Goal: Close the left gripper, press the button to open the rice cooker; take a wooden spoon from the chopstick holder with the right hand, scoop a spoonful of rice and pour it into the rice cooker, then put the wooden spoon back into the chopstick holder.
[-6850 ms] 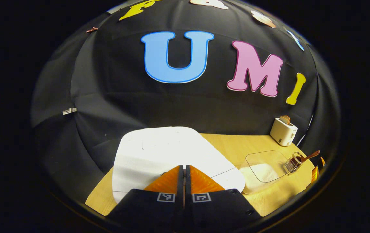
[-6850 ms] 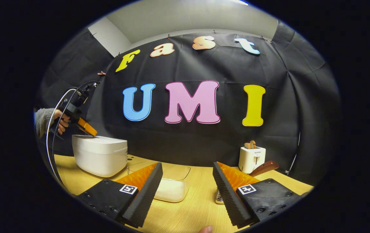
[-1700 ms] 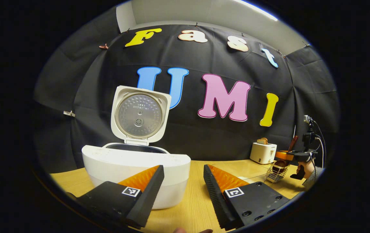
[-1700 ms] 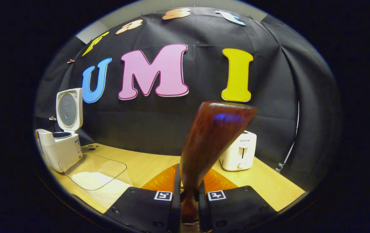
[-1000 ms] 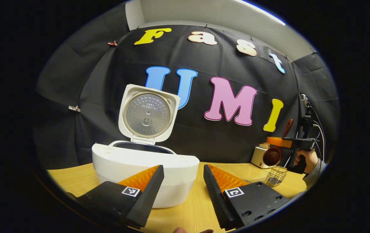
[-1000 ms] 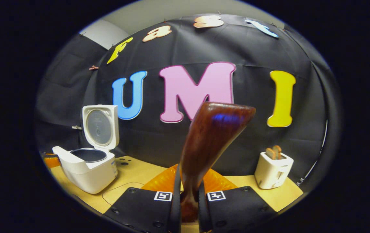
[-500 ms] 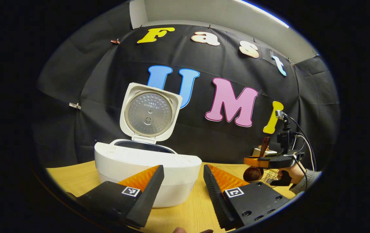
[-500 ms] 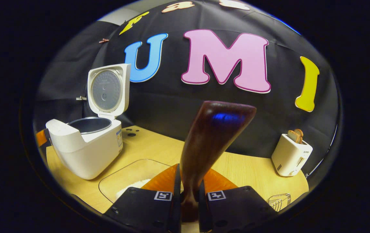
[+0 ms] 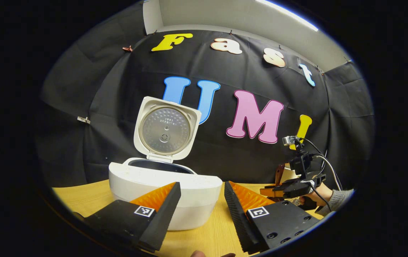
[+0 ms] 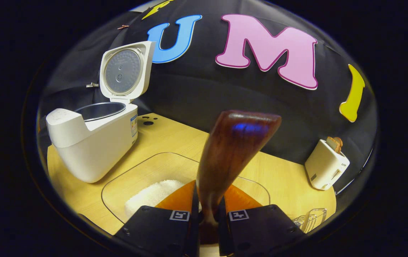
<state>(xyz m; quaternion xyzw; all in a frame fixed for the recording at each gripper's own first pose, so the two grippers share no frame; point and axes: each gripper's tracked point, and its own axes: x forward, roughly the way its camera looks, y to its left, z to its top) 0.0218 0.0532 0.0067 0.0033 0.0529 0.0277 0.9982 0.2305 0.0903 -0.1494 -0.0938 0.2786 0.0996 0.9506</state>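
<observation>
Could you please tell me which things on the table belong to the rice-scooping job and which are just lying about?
Job:
rice cooker, lid open
wooden spoon, clamped in the right claw
clear container of rice
wire chopstick holder

Lying about:
toaster

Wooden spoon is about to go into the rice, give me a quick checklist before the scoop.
1. Right hand-held gripper shut on the wooden spoon: ok.
2. Rice cooker lid up, inner pot open: ok.
3. Rice in the clear container, just below the spoon: ok.
4. Spoon bowl pointing down into the rice: cannot tell, hidden behind the gripper.
5. Left hand-held gripper open and away from the container: ok.
6. Chopstick holder upright for the return: cannot tell.
</observation>
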